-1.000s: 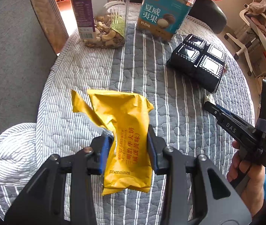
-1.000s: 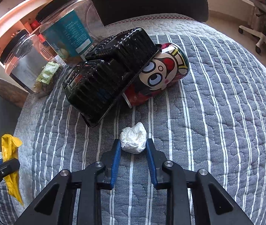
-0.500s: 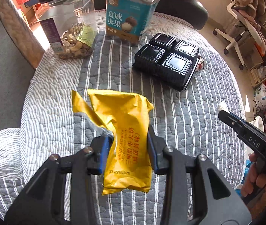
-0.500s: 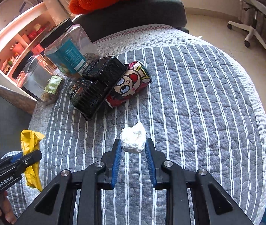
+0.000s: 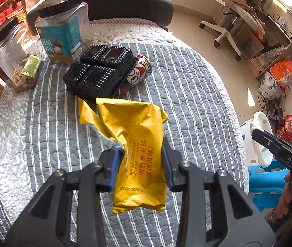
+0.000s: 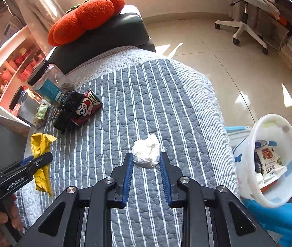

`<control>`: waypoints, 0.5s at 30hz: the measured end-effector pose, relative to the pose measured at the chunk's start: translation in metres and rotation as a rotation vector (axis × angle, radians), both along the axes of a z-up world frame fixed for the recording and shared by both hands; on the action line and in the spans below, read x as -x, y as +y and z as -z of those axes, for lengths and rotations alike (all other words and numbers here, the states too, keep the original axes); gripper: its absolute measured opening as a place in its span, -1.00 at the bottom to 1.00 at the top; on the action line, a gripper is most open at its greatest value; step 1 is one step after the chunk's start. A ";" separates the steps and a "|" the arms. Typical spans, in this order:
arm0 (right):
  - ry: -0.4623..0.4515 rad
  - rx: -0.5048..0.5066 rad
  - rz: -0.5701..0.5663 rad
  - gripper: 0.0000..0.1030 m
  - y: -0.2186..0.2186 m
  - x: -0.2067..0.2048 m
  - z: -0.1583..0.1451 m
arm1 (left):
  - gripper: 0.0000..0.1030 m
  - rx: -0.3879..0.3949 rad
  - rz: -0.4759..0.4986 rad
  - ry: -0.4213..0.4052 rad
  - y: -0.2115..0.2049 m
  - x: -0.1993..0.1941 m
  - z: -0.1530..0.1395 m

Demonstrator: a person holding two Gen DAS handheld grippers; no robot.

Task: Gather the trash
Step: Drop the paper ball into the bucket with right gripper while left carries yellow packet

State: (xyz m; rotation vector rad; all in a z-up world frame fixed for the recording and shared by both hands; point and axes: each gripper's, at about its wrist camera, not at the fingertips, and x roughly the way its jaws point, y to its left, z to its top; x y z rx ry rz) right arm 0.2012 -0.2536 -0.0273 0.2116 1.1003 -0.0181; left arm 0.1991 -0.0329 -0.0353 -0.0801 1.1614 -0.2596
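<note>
My left gripper (image 5: 142, 154) is shut on a crumpled yellow snack wrapper (image 5: 133, 144) and holds it up above the striped quilted table (image 5: 197, 107). It also shows in the right wrist view (image 6: 41, 156). My right gripper (image 6: 146, 160) is shut on a white paper ball (image 6: 146, 153), lifted above the table's right part. A white trash bin (image 6: 269, 158) with wrappers inside stands tilted off the table's right edge, and its rim shows in the left wrist view (image 5: 259, 131).
A black plastic tray (image 5: 100, 72) lies against a red cartoon can (image 5: 137, 74) at the table's back left. Two clear snack jars (image 5: 61, 39) stand behind them. A blue stool (image 6: 279, 212) is under the bin. An office chair (image 6: 248, 20) stands far right.
Both grippers have risen and swung to the right with their trash. The bin has come into the right wrist view.
</note>
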 end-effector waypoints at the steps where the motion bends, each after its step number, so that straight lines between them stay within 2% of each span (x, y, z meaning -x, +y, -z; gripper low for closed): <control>1: -0.002 0.001 0.012 -0.48 -0.008 0.004 -0.002 | -0.26 0.003 0.014 -0.003 -0.009 0.001 -0.001; 15: -0.012 0.001 0.126 -0.48 -0.095 0.046 -0.021 | -0.26 0.026 0.143 -0.016 -0.100 0.008 -0.004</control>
